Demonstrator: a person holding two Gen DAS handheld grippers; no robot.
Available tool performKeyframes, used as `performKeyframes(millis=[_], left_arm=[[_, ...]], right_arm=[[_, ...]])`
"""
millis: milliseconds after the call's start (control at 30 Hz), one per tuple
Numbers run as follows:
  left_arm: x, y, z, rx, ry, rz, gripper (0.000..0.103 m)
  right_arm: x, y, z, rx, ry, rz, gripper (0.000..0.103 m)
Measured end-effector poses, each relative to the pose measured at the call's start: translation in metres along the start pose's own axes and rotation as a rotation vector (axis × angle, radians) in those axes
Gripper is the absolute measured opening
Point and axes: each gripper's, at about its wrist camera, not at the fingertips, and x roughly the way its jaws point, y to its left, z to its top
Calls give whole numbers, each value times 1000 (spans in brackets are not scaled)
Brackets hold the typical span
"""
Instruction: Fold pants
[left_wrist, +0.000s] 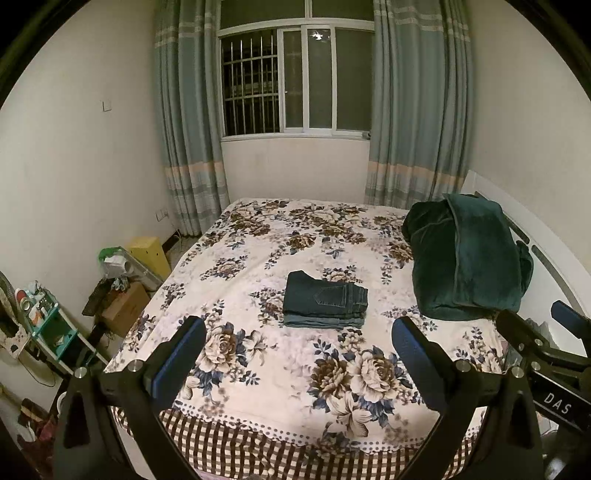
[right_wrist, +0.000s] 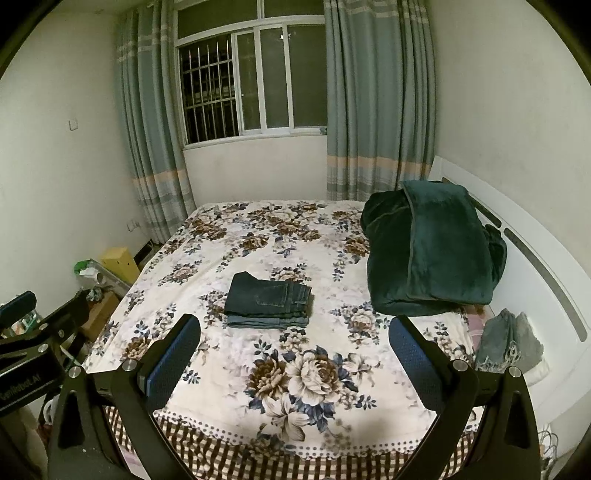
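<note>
Dark blue jeans (left_wrist: 325, 304) lie folded in a neat rectangular stack near the middle of the floral bedspread (left_wrist: 258, 258); they also show in the right wrist view (right_wrist: 269, 304). My left gripper (left_wrist: 299, 332) is open and empty, held above the bed's near edge, well short of the jeans. My right gripper (right_wrist: 294, 330) is open and empty too, beside the left one and equally far back. The right gripper's body shows at the right edge of the left wrist view (left_wrist: 546, 354).
A dark green plush blanket (right_wrist: 432, 251) is heaped at the bed's right by the white headboard (right_wrist: 546, 266). A grey garment (right_wrist: 509, 343) lies beside it. Boxes and a cluttered shelf (left_wrist: 48, 325) stand on the floor left of the bed. Curtains and a window are behind.
</note>
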Motion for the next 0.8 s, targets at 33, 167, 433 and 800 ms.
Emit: performKeyframes(millis=[33, 167, 433, 800], left_arm=[[0, 0, 0, 1, -1, 1, 103], [0, 0, -1, 0, 0, 2, 103], [-2, 0, 0, -1, -5, 5, 103], [-8, -7, 7, -4, -13, 6, 103]], right_arm=[[0, 0, 0, -1, -1, 0, 103], [1, 0, 0, -2, -2, 0, 103], [0, 0, -1, -1, -1, 1, 103], [5, 1, 2, -4, -6, 1, 103]])
